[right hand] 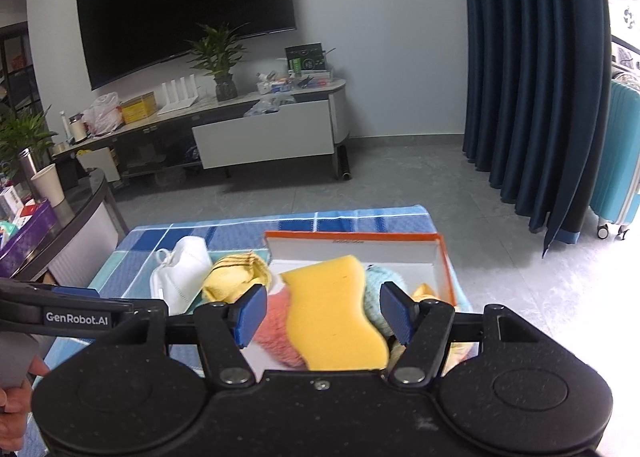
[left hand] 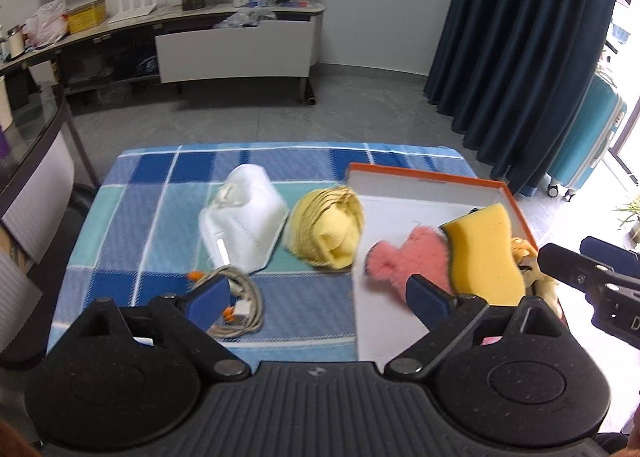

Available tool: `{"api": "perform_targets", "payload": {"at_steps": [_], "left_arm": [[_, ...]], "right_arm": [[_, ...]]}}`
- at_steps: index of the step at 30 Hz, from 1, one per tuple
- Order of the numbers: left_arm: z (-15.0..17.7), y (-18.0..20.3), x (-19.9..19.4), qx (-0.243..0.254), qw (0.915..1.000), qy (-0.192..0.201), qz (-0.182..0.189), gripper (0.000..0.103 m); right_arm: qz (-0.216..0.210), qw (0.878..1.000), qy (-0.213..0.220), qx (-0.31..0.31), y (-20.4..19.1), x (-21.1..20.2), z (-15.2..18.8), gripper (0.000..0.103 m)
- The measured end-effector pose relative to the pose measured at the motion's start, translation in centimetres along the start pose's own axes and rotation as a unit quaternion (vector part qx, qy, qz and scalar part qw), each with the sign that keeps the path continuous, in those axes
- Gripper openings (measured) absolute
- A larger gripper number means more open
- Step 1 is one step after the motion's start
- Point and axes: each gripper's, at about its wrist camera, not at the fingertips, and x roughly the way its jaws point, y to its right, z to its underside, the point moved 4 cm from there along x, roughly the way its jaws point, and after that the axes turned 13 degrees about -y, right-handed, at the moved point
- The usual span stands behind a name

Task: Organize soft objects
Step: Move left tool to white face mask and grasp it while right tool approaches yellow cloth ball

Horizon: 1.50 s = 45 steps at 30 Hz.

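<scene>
Both my left claw (left hand: 318, 299) and right claw (right hand: 324, 313) gape empty; next, I reckon, the rolled yellow cloth (left hand: 328, 227) goes into the orange-rimmed cardboard box (left hand: 432, 177).

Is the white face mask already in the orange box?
No, the face mask lies on the checked cloth, left of the orange box.
</scene>
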Motion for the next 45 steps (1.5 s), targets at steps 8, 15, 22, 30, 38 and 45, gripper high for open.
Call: {"api": "perform_targets", "payload": {"at_steps": [8,15,22,30,38,45], "left_arm": [[1.4,-3.8,-0.6,-0.034,0.9993,0.002,-0.017,0.097],[2.6,-7.3,-0.7,-0.064,0.9973,0.000,-0.035,0.097],[3.5,-10.2,0.3,-0.095,0.9942,-0.013,-0.048,0.097],[3.1,-11.2,2.0,-0.102,0.9933,-0.024,-0.048,0.097],[-0.9,-10.2,4.6,-0.070,0.9965,-0.016,-0.043,0.097],[-4.5,-9.2,8.2,-0.046,0.9983,-0.022,-0.027,0.100]], "right_arm": [[-0.017,0.999,-0.012,-0.025,-3.2,0.9,0.3,0.076],[-0.032,0.998,-0.025,-0.044,-5.4,1.8,0.7,0.076],[-0.046,0.996,-0.041,-0.059,-6.9,3.1,1.1,0.076],[-0.054,0.994,-0.056,-0.073,-8.1,4.6,1.2,0.076],[-0.057,0.993,-0.066,-0.084,-8.8,6.7,0.5,0.076],[-0.060,0.991,-0.076,-0.093,-9.4,9.1,-0.4,0.076]]}}
